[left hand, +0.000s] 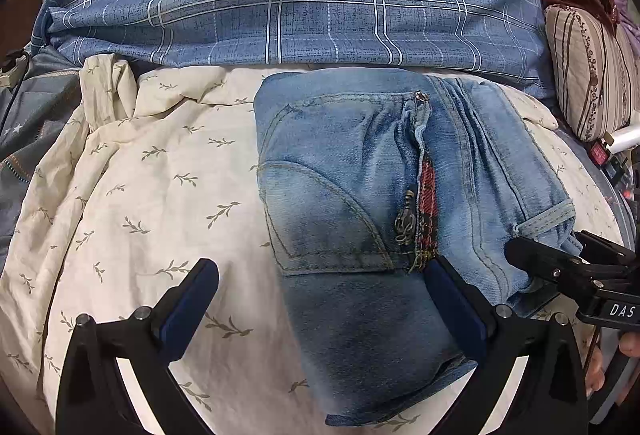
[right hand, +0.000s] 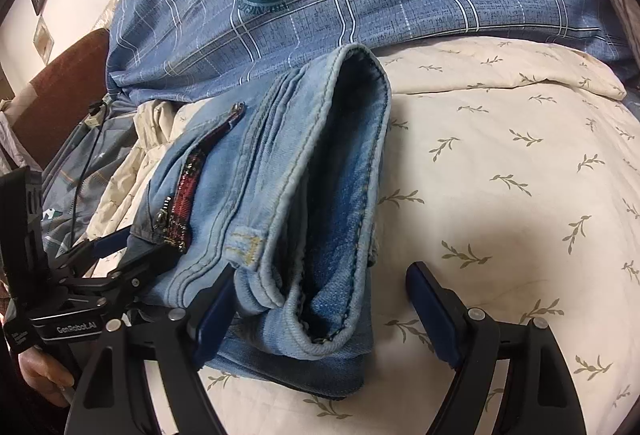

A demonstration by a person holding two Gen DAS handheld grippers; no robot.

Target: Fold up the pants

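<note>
The jeans (left hand: 360, 195) lie folded into a compact bundle on the bed's cream leaf-print sheet (left hand: 140, 195), near the middle, with a blue plaid duvet (left hand: 280, 15) heaped at the far side. A pocket and an open zipper with red plaid lining (left hand: 427, 203) face up. The left hand-held gripper (left hand: 320, 299) hovers at the bundle's near left edge, its fingers spread wide; its right finger (left hand: 452, 299) lies over the denim and its left finger over bare sheet. The right hand-held gripper (right hand: 324, 315) sits at the bundle's near right end, fingers also wide apart, straddling the stacked hems (right hand: 320, 323) without pinching them. A striped pillow (left hand: 588, 75) rests at far right.
</note>
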